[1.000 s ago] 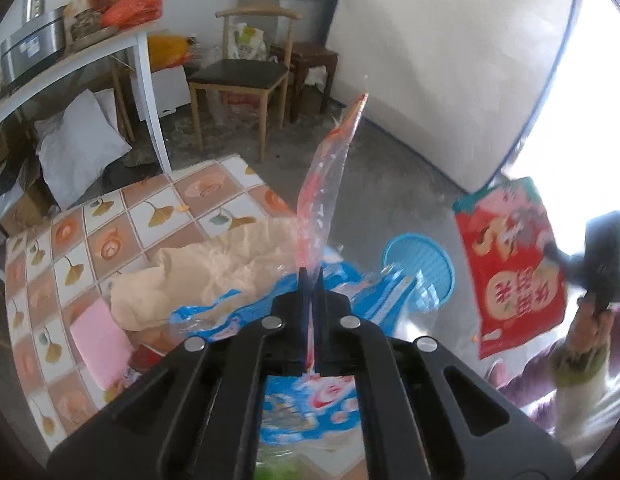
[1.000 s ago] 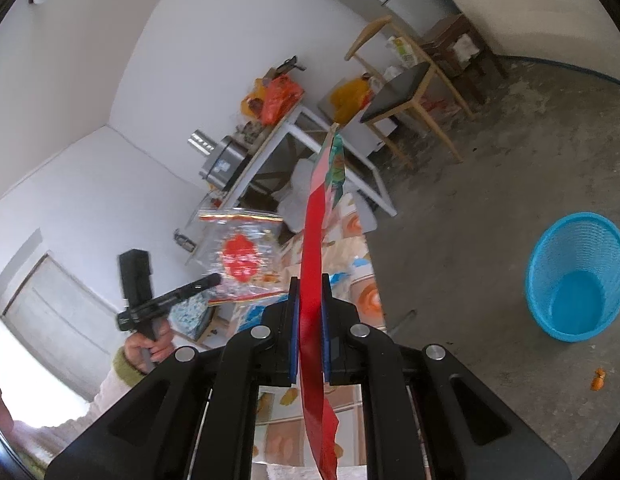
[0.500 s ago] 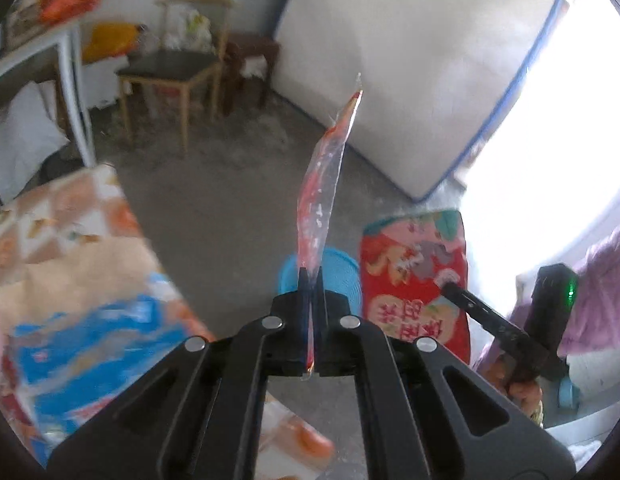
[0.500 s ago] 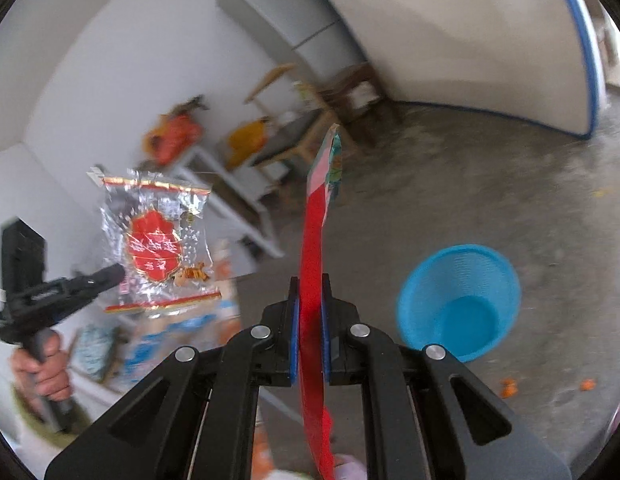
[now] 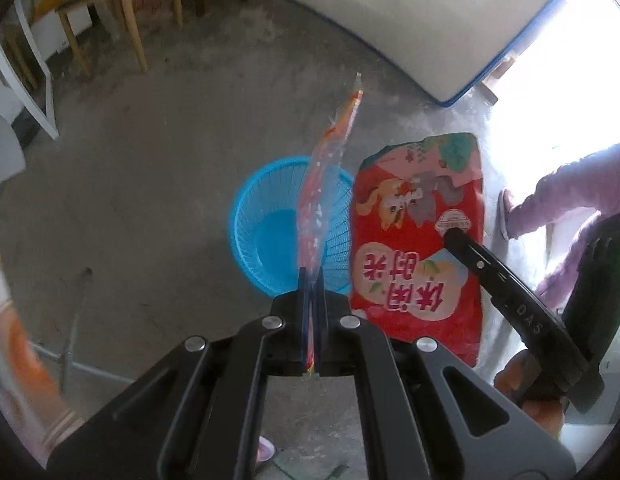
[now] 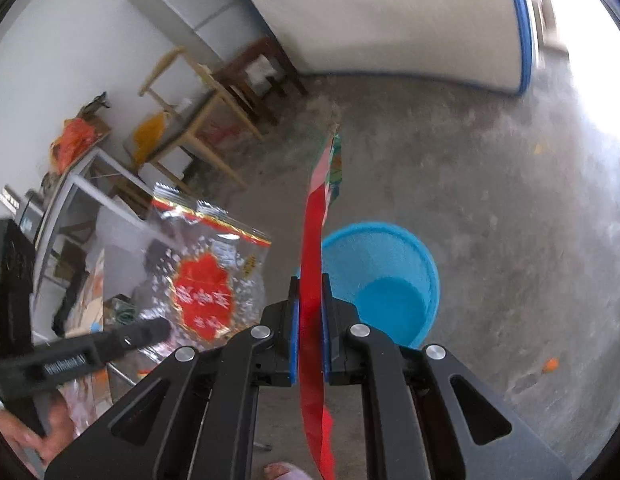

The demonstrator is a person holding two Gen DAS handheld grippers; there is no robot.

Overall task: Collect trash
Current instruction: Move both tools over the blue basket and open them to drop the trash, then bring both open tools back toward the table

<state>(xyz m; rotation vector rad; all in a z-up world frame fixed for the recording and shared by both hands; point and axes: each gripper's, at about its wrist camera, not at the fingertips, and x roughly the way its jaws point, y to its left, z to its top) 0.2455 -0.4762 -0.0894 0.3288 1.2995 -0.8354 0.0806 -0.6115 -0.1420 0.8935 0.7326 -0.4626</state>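
My left gripper [image 5: 310,280] is shut on a clear plastic wrapper with a red label [image 5: 322,184], seen edge-on above the blue basket [image 5: 270,240] on the floor. My right gripper [image 6: 310,288] is shut on a red snack bag [image 6: 316,216], edge-on, just left of the blue basket [image 6: 390,280]. The left wrist view shows the red snack bag [image 5: 418,240] flat, held by the right gripper [image 5: 454,236] beside the basket. The right wrist view shows the clear wrapper [image 6: 206,272] held by the left gripper [image 6: 158,326].
Bare concrete floor surrounds the basket. A wooden chair [image 6: 190,92] and a dark stool [image 6: 258,68] stand by the far wall, a white table [image 6: 82,184] with bags at left. A large white board [image 5: 390,8] leans at the back. Small orange scraps [image 6: 550,364] lie on the floor.
Both grippers swung away from the tiled table toward the floor and came close over the blue basket, each still holding its wrapper. The two wrappers now hang side by side.
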